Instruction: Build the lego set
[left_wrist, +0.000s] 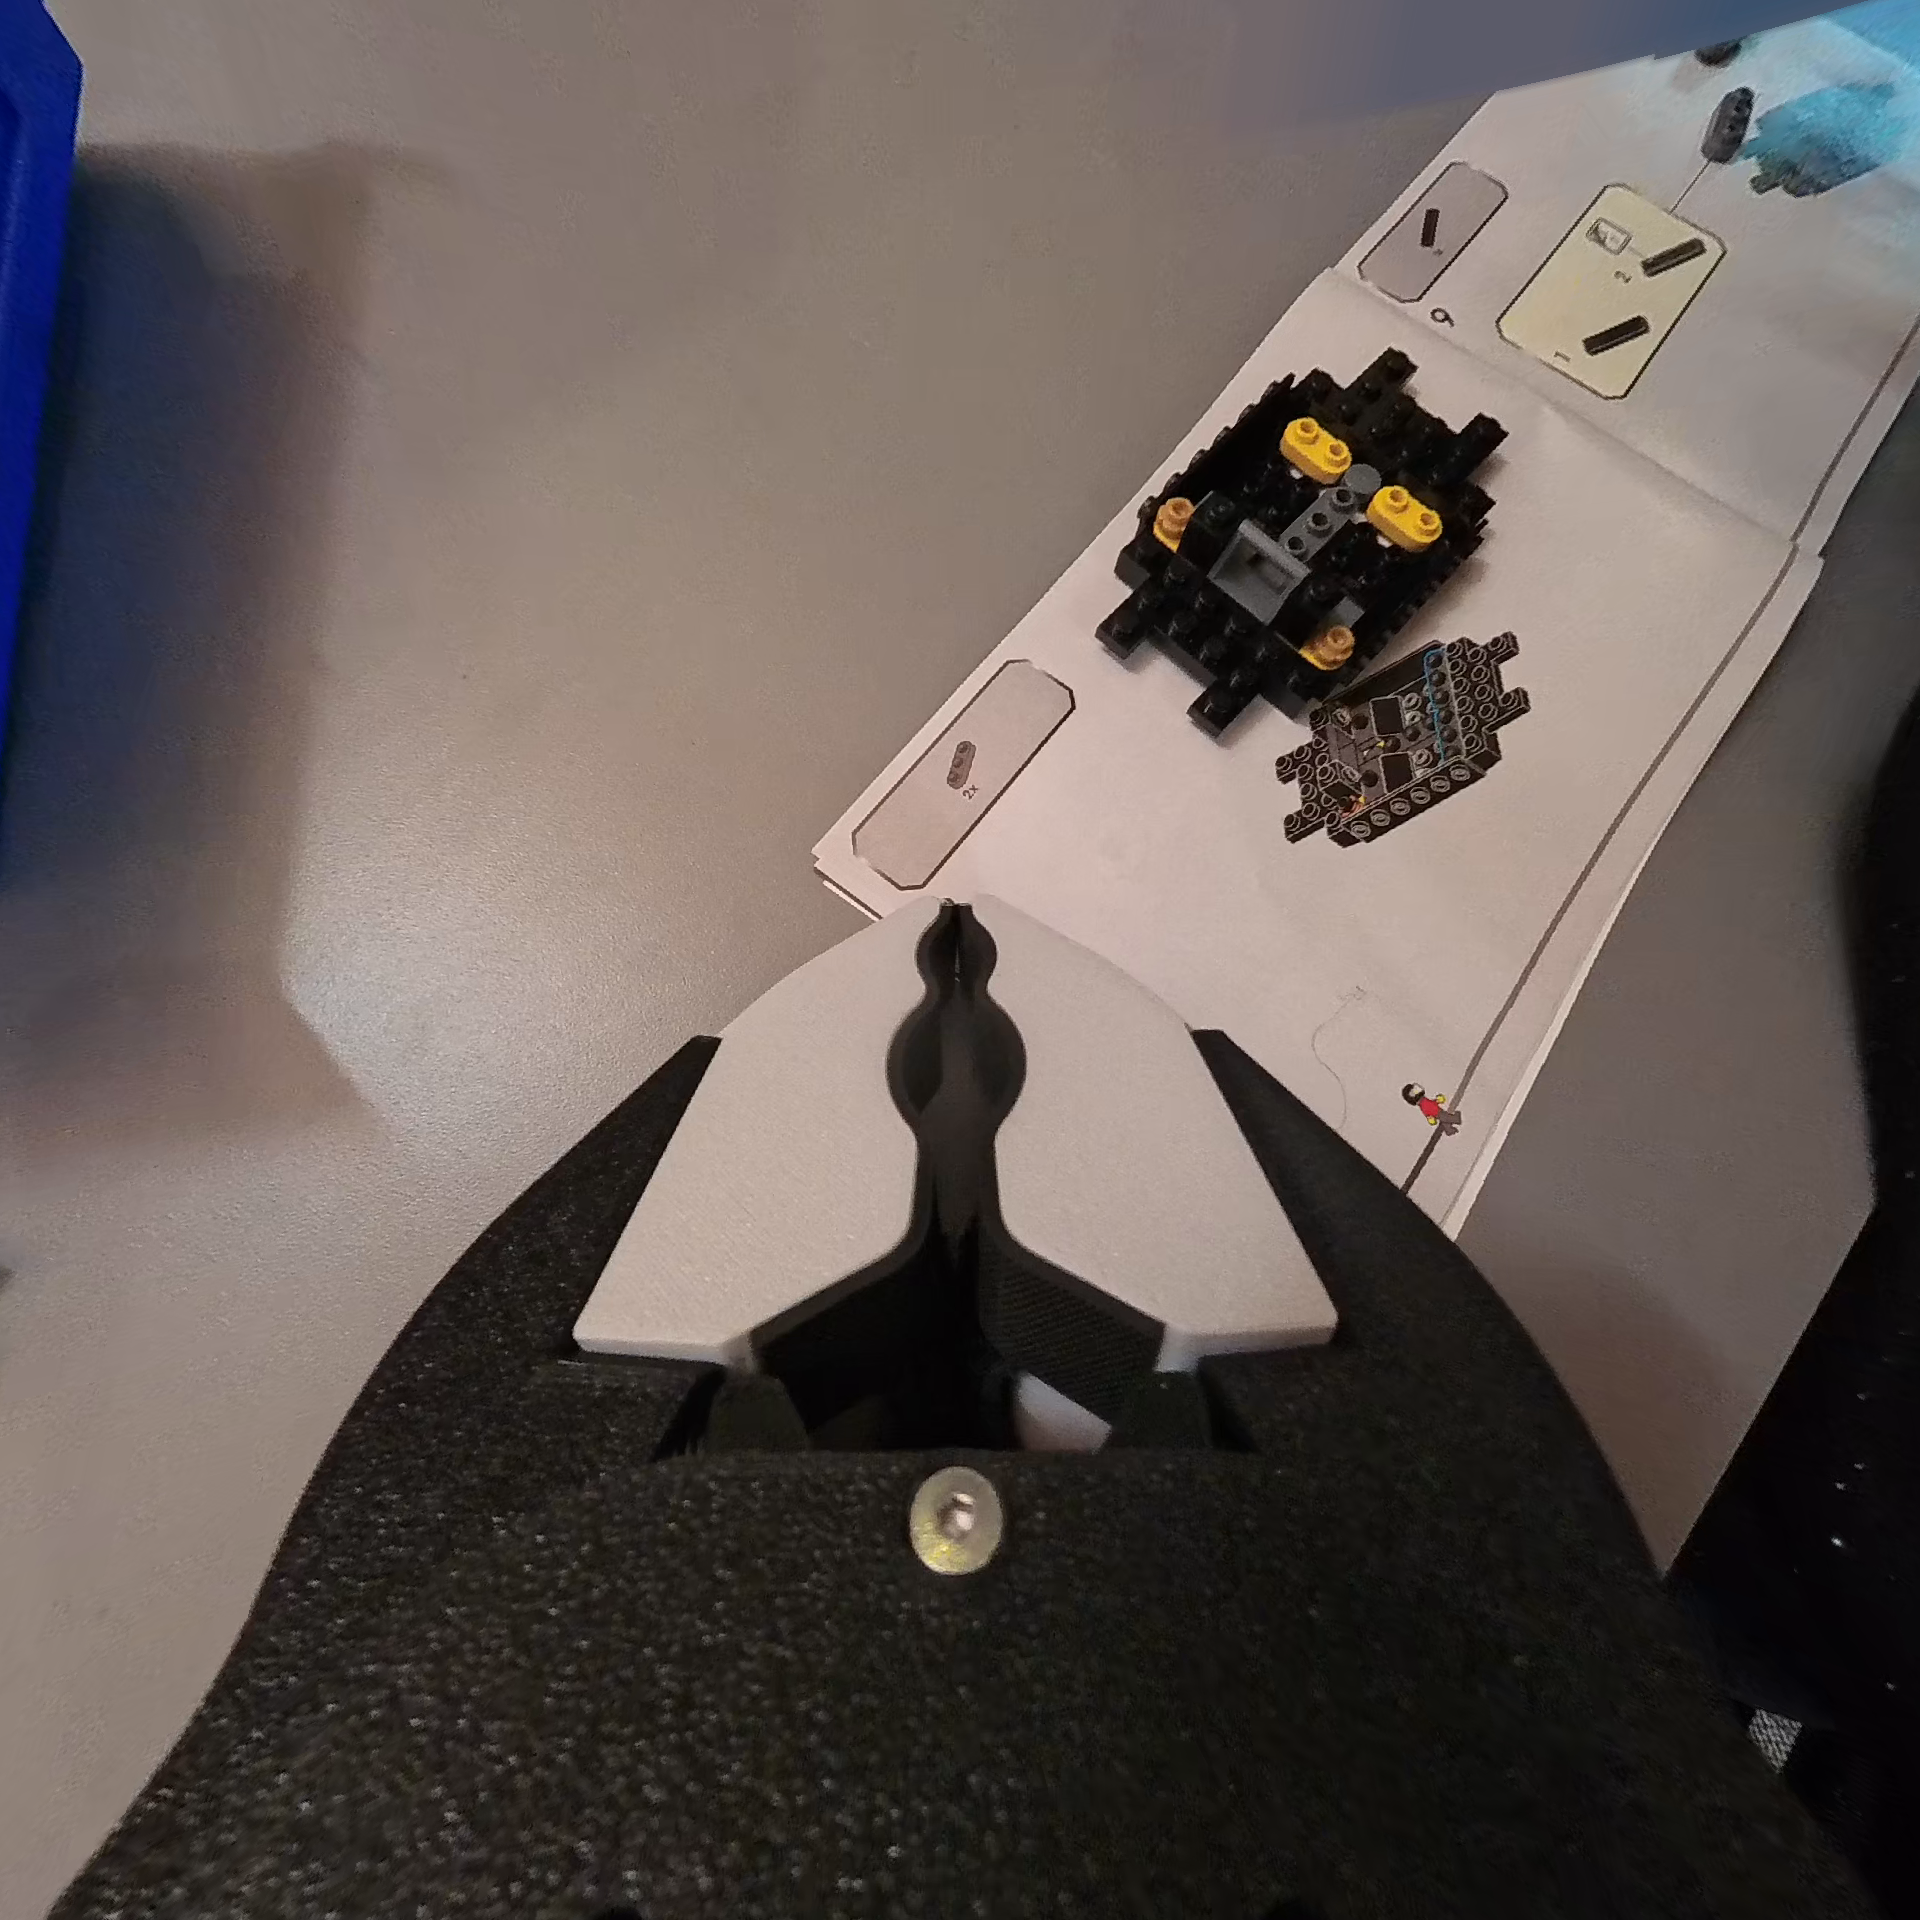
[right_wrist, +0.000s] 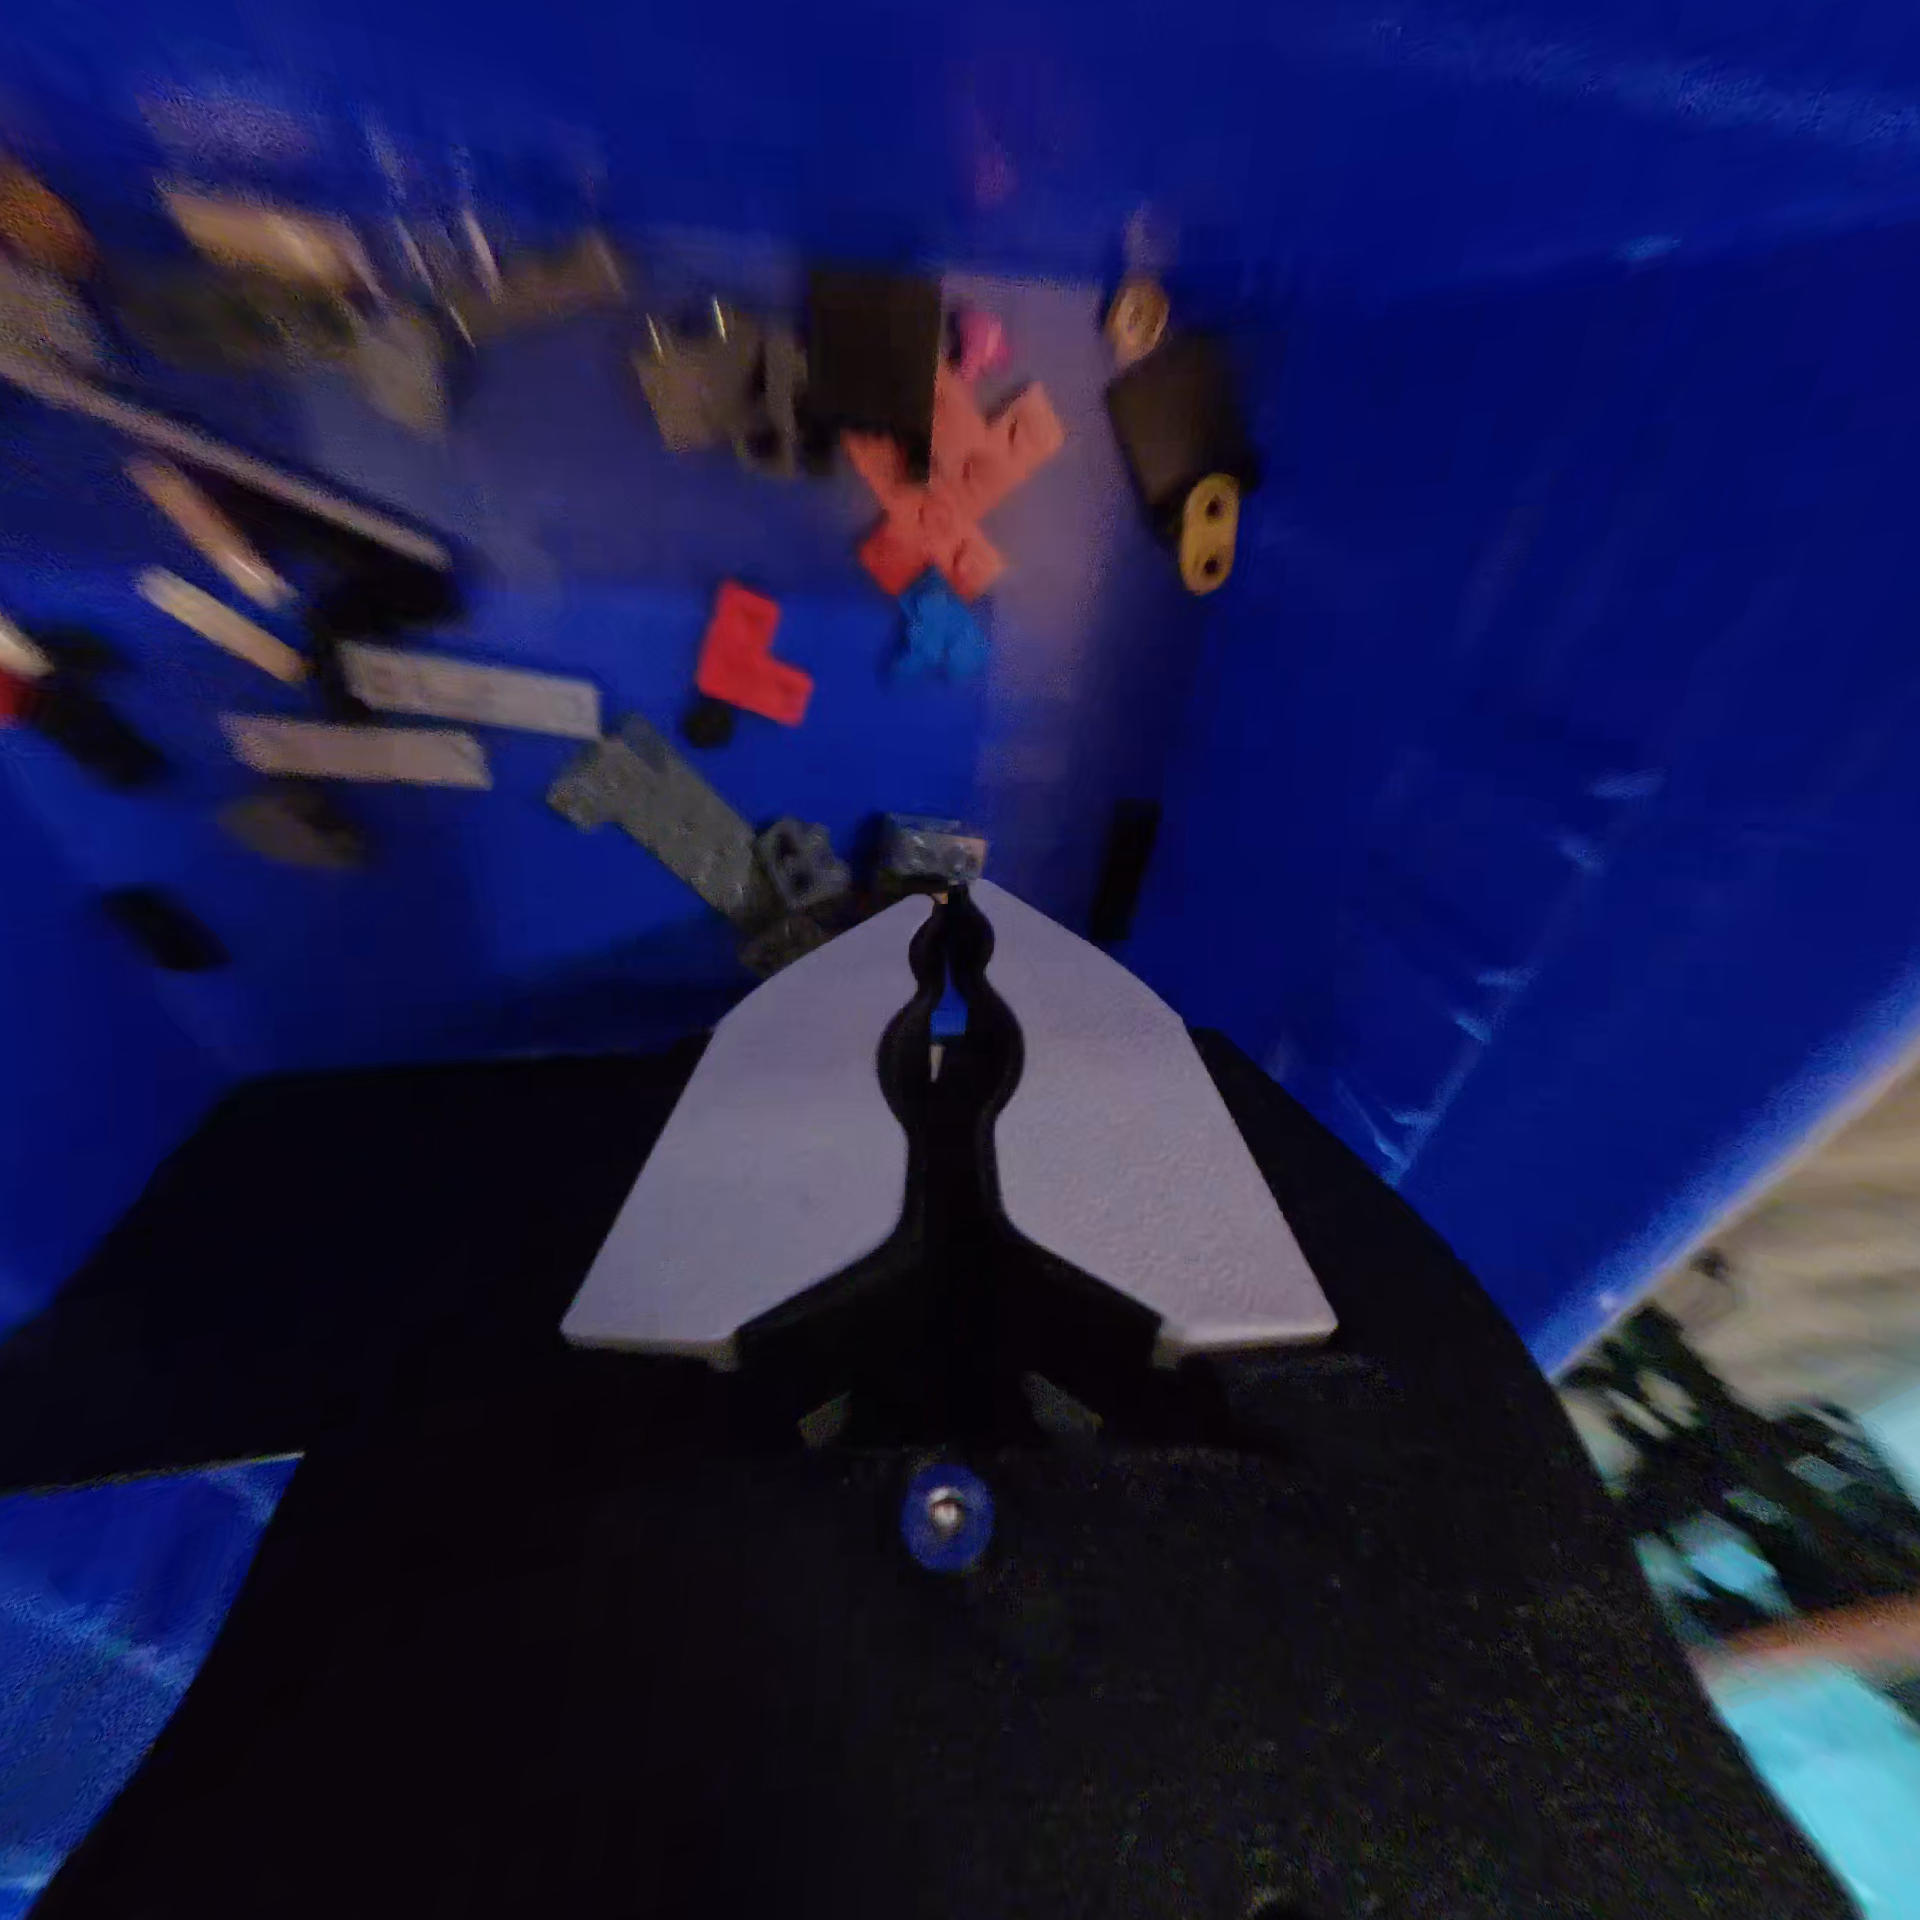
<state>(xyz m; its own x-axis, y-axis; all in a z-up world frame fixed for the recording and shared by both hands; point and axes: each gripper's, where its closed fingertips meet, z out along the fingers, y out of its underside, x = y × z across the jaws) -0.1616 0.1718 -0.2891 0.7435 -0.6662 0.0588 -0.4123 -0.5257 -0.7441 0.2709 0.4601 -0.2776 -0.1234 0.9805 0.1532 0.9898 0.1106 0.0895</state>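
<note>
In the left wrist view a partly built black lego model (left_wrist: 1309, 551) with yellow and grey pieces stands on an open instruction booklet (left_wrist: 1195, 935) on the grey table. My left gripper (left_wrist: 954, 909) is shut with nothing between its tips, just over the booklet's near corner. My right gripper (right_wrist: 951, 891) is down inside a blue bin (right_wrist: 1507, 623) of loose pieces. Its tips are together. A small grey piece (right_wrist: 928, 844) sits right at the tips; the blur hides whether it is pinched.
The bin holds a red L-shaped plate (right_wrist: 748, 655), an orange-red cluster (right_wrist: 956, 488), long pale plates (right_wrist: 468, 691), a grey plate (right_wrist: 655, 800) and a tan piece with holes (right_wrist: 1210, 530). The bin's edge (left_wrist: 31, 416) shows far left. A black object (left_wrist: 1870, 1039) lies to the booklet's right. The grippers' ends are close to 55 cm from one another.
</note>
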